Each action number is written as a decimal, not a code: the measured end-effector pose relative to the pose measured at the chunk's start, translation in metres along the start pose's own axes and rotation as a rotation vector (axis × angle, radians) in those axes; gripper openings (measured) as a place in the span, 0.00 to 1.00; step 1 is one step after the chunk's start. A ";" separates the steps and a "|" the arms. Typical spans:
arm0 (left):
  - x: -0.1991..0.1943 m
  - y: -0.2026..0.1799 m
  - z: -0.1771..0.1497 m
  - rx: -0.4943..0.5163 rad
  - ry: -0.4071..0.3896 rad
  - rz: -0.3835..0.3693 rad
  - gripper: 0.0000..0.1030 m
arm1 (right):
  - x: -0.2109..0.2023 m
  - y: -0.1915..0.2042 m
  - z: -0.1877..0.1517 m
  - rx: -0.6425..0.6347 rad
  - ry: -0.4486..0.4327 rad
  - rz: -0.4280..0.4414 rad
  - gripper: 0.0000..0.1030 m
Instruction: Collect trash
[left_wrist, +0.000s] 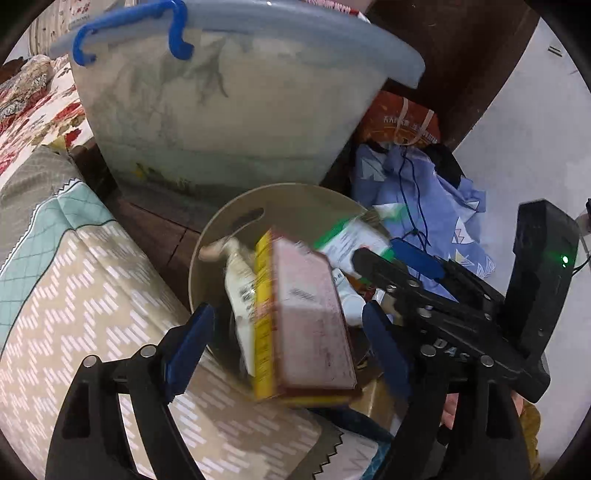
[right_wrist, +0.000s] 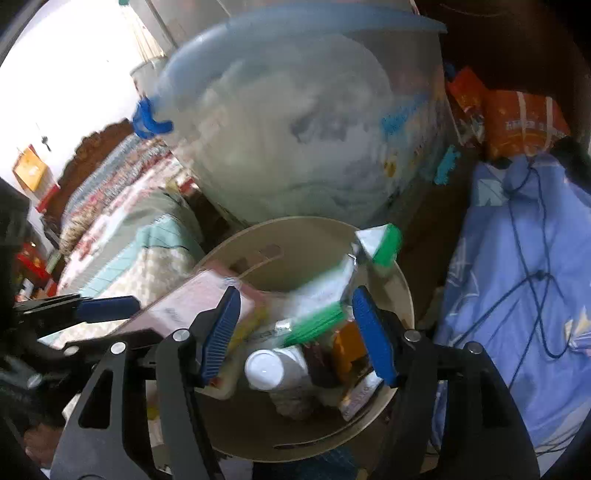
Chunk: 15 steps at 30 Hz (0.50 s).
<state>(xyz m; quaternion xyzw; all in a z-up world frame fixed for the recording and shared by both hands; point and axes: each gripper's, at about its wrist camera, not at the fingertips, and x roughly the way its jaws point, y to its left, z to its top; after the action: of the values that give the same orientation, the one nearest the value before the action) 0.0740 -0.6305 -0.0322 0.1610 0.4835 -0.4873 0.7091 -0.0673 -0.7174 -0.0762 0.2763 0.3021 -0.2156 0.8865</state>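
Note:
A round beige trash bin (left_wrist: 295, 199) (right_wrist: 402, 291) stands on the floor between the bed and a pile of cloth. A pink and yellow box (left_wrist: 310, 325) (right_wrist: 192, 299) tilts over its rim, blurred, free between the wide-open fingers of my left gripper (left_wrist: 291, 343). A green and white carton (left_wrist: 354, 240) (right_wrist: 332, 295) hangs blurred above the bin, in front of my open right gripper (right_wrist: 295, 332) (left_wrist: 391, 254). Inside lie a cream pump bottle (left_wrist: 236, 280), a white bottle (right_wrist: 273, 365) and small packets.
A large translucent tub (left_wrist: 229, 103) (right_wrist: 303, 140) with blue clips stands behind the bin. A patterned bed cover (left_wrist: 92, 295) lies left. Blue cloth (left_wrist: 436, 206) (right_wrist: 517, 258) and an orange bag (left_wrist: 402, 118) (right_wrist: 524, 122) lie right.

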 end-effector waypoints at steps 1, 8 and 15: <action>-0.004 0.003 0.000 -0.016 -0.012 -0.007 0.76 | -0.003 -0.002 0.000 0.009 -0.020 -0.004 0.63; -0.060 0.024 -0.021 -0.060 -0.107 -0.037 0.76 | -0.041 0.014 -0.010 0.022 -0.119 0.045 0.63; -0.122 0.035 -0.073 -0.053 -0.183 -0.038 0.76 | -0.015 0.087 -0.031 -0.245 0.040 -0.045 0.62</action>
<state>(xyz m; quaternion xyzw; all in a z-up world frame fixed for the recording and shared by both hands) 0.0583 -0.4973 0.0274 0.0879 0.4323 -0.5003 0.7450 -0.0436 -0.6295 -0.0559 0.1636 0.3501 -0.1912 0.9023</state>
